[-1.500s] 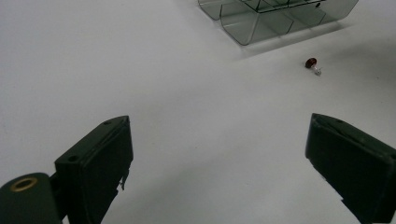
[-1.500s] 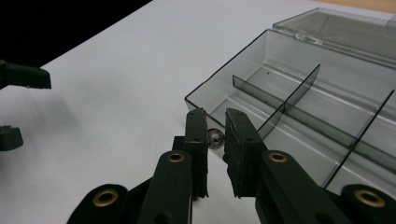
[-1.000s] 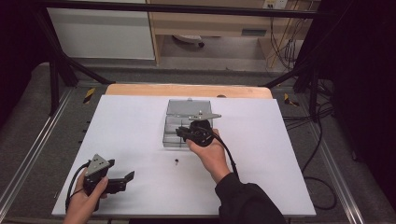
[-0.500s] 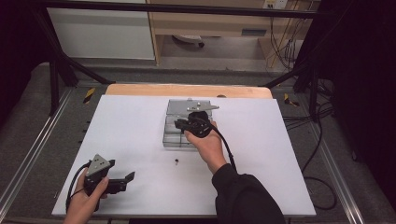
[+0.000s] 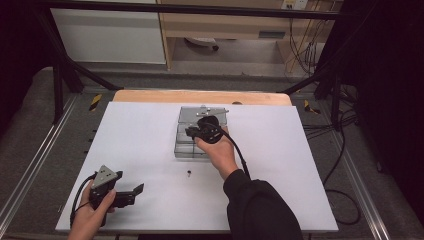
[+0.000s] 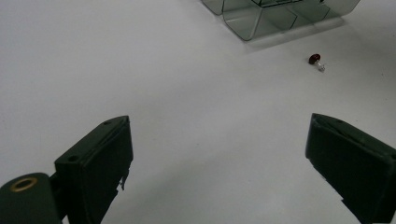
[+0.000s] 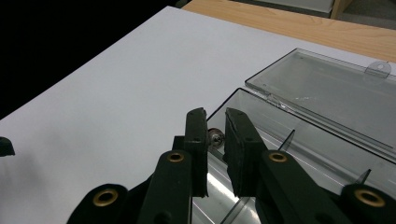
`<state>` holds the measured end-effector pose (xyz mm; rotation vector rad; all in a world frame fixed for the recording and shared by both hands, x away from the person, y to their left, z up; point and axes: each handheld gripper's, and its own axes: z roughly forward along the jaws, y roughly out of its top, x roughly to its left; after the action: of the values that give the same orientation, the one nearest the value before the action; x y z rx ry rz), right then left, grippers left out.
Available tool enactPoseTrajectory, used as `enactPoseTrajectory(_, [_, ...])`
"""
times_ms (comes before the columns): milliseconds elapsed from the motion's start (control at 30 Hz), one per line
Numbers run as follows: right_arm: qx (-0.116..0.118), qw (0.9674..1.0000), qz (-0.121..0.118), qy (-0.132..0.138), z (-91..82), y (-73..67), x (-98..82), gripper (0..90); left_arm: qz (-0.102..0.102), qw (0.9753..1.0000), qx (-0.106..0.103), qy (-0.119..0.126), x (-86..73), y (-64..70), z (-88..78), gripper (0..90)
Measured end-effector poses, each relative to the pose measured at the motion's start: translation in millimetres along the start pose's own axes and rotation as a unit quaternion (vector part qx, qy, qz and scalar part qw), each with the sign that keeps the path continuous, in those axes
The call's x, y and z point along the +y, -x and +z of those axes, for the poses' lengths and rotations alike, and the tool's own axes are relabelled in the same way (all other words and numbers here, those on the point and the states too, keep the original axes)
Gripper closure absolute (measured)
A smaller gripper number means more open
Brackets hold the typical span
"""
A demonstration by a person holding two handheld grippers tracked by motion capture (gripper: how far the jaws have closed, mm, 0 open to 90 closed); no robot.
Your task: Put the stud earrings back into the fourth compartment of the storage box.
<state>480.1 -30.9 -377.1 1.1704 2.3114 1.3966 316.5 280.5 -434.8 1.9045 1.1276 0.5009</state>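
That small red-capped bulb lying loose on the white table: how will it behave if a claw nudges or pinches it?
The bulb looks tiny with a rounded cap, so a nudge would probably send it rolling or skidding on the smooth table. It seems very light. Its thin clear end may be fragile, so pinch gently.

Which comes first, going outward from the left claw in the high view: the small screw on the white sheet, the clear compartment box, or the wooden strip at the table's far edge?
From the left claw, at the near left corner:
1. Small screw, alone on the white sheet, to its right.
2. Clear compartment box, mid-table, beyond the screw.
3. Wooden strip, along the far edge.
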Motion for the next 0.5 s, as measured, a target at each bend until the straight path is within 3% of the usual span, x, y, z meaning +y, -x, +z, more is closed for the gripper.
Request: enactPoseTrajectory(500, [0.007, 0.9996, 0.003, -0.028, 16.8, -0.9, -6.4, 79.6, -0.002, 1.0, 0.001, -0.002, -0.4, -0.5, -0.2, 7.7])
